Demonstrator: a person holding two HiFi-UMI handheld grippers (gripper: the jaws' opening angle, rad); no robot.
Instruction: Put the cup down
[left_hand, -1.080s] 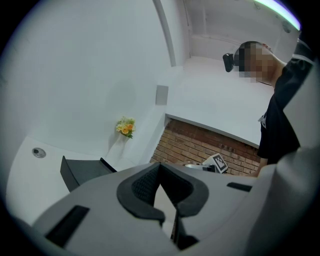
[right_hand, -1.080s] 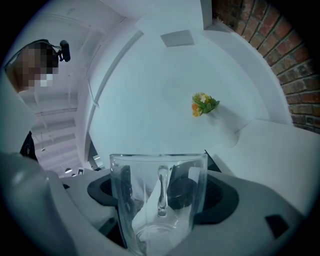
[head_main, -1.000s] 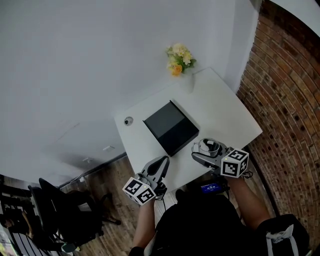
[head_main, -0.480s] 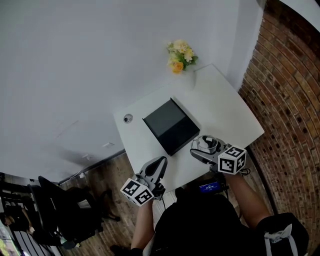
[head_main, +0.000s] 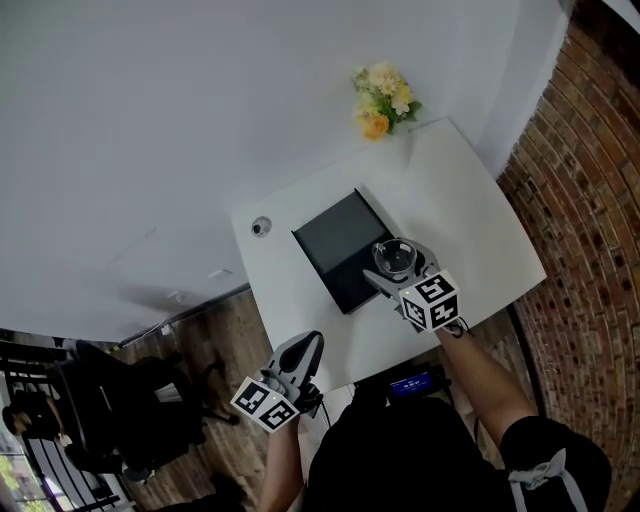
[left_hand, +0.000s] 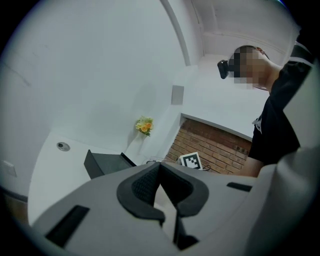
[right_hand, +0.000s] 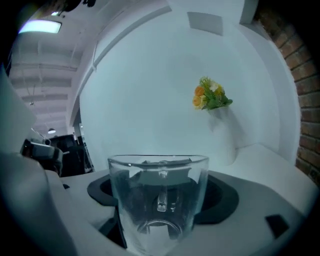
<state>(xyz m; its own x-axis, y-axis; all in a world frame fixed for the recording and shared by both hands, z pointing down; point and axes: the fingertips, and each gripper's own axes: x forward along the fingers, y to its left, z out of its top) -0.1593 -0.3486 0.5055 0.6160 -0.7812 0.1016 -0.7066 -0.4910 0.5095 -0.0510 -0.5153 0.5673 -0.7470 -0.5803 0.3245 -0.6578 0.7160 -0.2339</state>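
A clear glass cup (right_hand: 158, 202) stands upright between the jaws of my right gripper (right_hand: 160, 200), which is shut on it. In the head view the cup (head_main: 396, 257) and right gripper (head_main: 398, 268) hover above the front right corner of a black box (head_main: 336, 245) on the white table (head_main: 470, 235). My left gripper (head_main: 304, 352) is low at the table's near edge, its jaws closed together with nothing between them. The left gripper (left_hand: 161, 192) also shows closed in its own view.
A small bunch of yellow and white flowers (head_main: 383, 98) stands at the table's far corner against the white wall. A round metal grommet (head_main: 261, 227) sits at the table's left corner. A brick wall (head_main: 590, 190) runs along the right. Dark chairs (head_main: 95, 420) stand on the floor at left.
My right gripper has carried the cup away from the table's near edge, up and left, over the black box's corner. The left gripper has dropped back a little toward the person.
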